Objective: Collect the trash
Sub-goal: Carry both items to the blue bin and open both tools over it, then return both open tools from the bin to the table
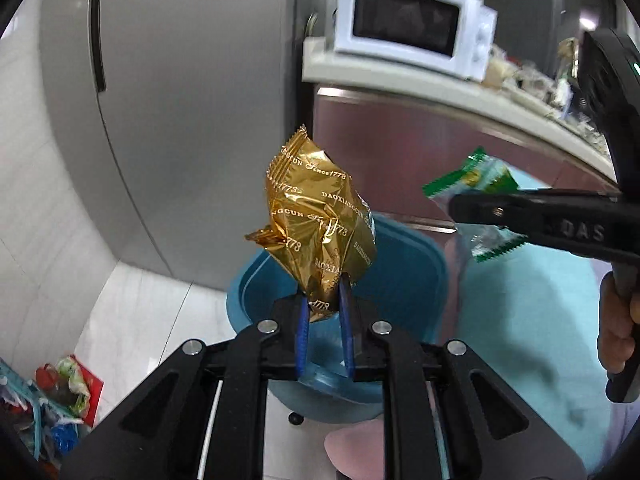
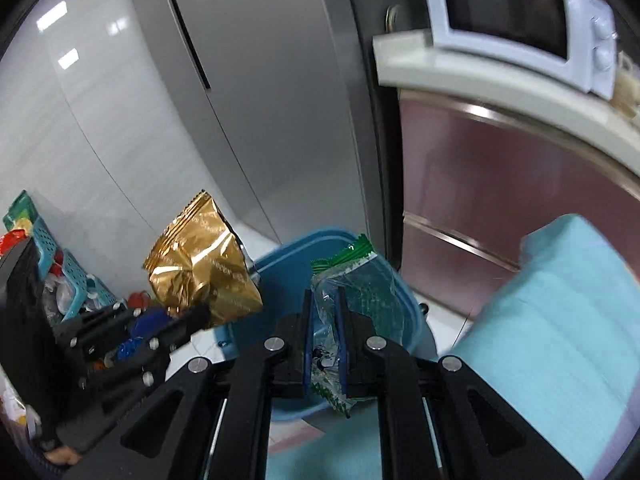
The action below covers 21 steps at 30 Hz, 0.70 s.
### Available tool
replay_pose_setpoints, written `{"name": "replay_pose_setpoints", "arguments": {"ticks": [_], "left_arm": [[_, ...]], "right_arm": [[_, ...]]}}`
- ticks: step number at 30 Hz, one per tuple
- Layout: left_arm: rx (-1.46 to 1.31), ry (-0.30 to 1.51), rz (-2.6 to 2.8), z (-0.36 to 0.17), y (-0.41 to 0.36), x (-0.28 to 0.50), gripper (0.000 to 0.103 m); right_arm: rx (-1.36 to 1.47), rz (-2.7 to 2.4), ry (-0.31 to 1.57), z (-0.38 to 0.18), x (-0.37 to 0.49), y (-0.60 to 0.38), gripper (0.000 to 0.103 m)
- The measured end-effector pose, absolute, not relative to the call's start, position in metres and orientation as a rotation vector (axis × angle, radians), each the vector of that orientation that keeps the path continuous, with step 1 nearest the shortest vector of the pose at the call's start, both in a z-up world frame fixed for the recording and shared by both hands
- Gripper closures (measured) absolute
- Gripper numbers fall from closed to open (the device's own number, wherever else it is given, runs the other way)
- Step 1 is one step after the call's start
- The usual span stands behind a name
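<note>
My left gripper [image 1: 325, 286] is shut on the lower end of a crinkled gold snack wrapper [image 1: 320, 216], held upright above a blue plastic bin [image 1: 404, 272]. My right gripper [image 2: 325, 296] is shut on a green and clear wrapper [image 2: 352, 276], also over the blue bin [image 2: 288, 280]. In the left wrist view the right gripper [image 1: 456, 210] comes in from the right, holding the green wrapper [image 1: 480, 180] beside the bin. In the right wrist view the left gripper [image 2: 200, 316] holds the gold wrapper [image 2: 200, 268] at the left.
A grey refrigerator [image 1: 192, 100] stands behind the bin. A white microwave [image 1: 412, 24] sits on a cluttered counter [image 1: 440, 84] at the right. A light blue cloth surface [image 2: 560, 320] lies at the right. A teal basket with packets [image 2: 68, 276] stands on the floor at the left.
</note>
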State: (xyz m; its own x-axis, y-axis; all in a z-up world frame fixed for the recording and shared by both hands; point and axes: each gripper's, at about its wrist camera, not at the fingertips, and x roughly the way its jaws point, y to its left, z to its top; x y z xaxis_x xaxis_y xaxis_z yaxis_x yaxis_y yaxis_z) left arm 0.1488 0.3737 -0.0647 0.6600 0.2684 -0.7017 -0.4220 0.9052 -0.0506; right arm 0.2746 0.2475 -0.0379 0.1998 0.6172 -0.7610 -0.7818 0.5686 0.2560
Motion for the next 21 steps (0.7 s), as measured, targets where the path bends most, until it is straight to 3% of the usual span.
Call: {"name": "replay_pose_setpoints", "arguments": {"ticks": [12,14,16,21], "left_arm": [[-0.223,0.855,0.412,-0.104,0.383,0.179,0.088],[-0.222,0.868,0.415,-0.109,0.385,0.183,0.084],[-0.229,0.878,0.414,-0.115,0.384,0.182,0.081],[-0.232,0.884,0.424,-0.119,0.389,0.187,0.079]], "right_arm": [[-0.276,0.948,1.152,-0.093,0.305,0.304,0.093],[-0.289,0.939,1.155,-0.094,0.305,0.307,0.09],[-0.283,0.938,1.166,-0.096,0.305,0.307,0.079],[-0.284,0.92,1.161,-0.096,0.31,0.303,0.078]]}}
